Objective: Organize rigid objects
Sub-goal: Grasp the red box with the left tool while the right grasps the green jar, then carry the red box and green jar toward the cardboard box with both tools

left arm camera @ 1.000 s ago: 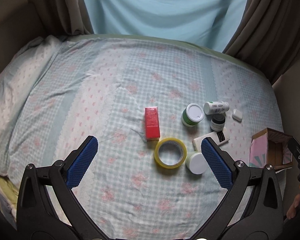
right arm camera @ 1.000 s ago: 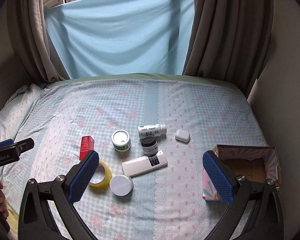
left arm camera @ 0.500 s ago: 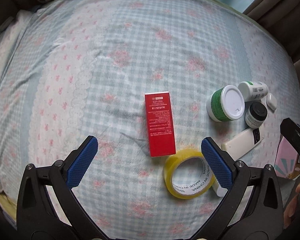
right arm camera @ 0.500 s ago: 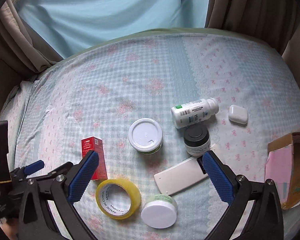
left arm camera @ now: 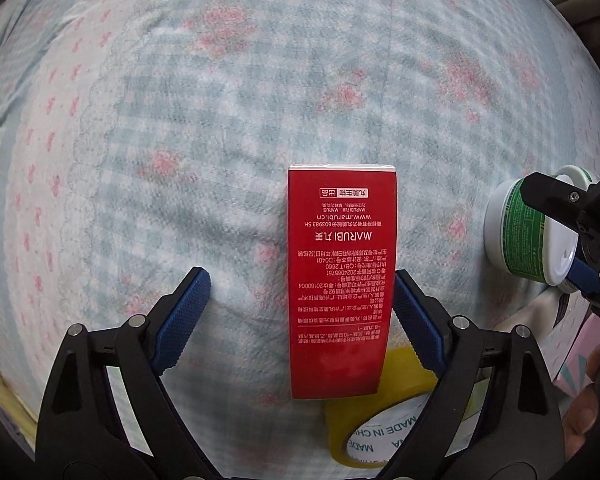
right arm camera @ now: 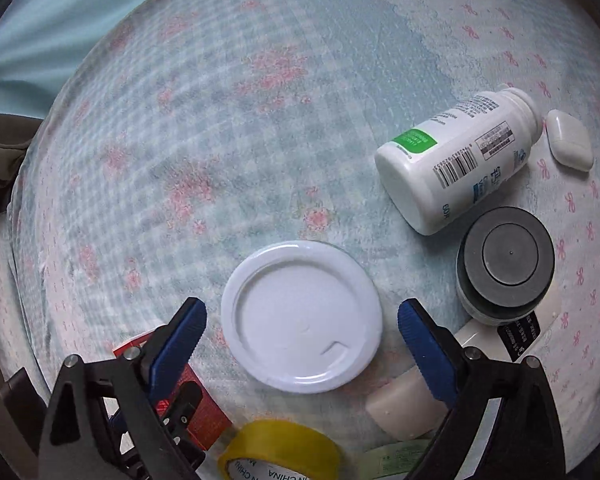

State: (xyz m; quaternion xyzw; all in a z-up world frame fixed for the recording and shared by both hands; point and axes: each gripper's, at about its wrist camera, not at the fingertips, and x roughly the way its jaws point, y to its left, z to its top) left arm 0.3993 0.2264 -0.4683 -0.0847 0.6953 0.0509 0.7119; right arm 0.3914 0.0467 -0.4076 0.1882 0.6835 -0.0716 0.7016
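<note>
Left wrist view: open left gripper (left arm camera: 300, 304) now straddles flat red cardboard box (left arm camera: 340, 280); right gripper (right arm camera: 300, 332), also open, dropped over white-lidded green jar (right arm camera: 300, 316) beside it; grasps imminent.

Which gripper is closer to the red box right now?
Left. The left gripper is open with the red box lying between its fingers, off-centre. The right gripper is open around the white-lidded jar, beside the box.

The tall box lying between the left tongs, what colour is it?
The box is red with small white print, clearest in the left wrist view.
</note>
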